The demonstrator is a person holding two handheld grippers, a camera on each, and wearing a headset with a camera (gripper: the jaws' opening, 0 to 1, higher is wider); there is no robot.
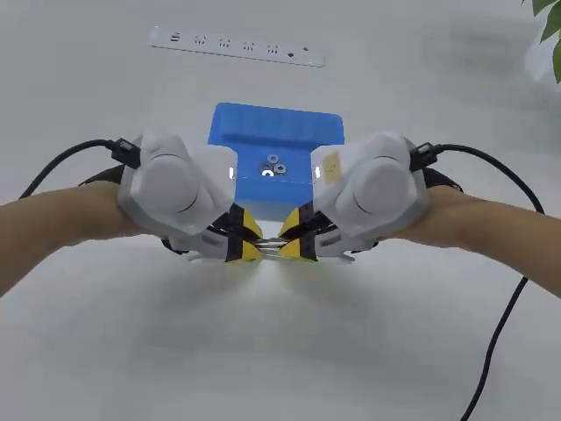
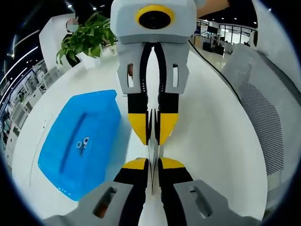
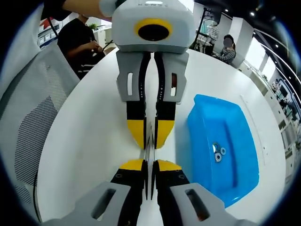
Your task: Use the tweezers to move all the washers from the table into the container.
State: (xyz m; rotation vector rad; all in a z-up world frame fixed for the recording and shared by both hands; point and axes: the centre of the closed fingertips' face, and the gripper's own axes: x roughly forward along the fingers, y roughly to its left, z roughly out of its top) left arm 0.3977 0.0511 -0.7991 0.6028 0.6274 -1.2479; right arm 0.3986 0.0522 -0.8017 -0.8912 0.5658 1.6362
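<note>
Tongs meet tip to tip above a white table (image 1: pixel 105 351), where a person with forearms reaching in from both sides holds a grey two-jaw tool in each hand. The left tongs (image 1: pixel 248 239) and right tongs (image 1: pixel 294 237) face each other with their yellow tips almost touching. Each pair is pinched tight on one end of the thin metal tweezers (image 1: pixel 270 248), which bridge the narrow gap between them.

In the left gripper view the tweezers (image 2: pixel 153 141) show as a slim steel strip. It runs from the left tongs' closed jaws at the bottom into the right tongs (image 2: pixel 153 127) opposite. The right gripper view gives the mirror of this, with the left tongs (image 3: pixel 150 132) coming in from the top.

Just beyond the tongs, on the side away from the person, sits a blue rectangular plastic container (image 1: pixel 272 118). A cluster of small metal washers (image 1: pixel 274 167) lies on its floor (the exact count is hard to make out).

Well past the container, a white power strip (image 1: pixel 235 46) lies flat on the table. Green plant leaves (image 1: pixel 548 35) edge into the top right corner. Black cables (image 1: pixel 96 147) trail from the backs of the tools. A grey mesh chair back (image 3: pixel 33 127) stands beside the table.
</note>
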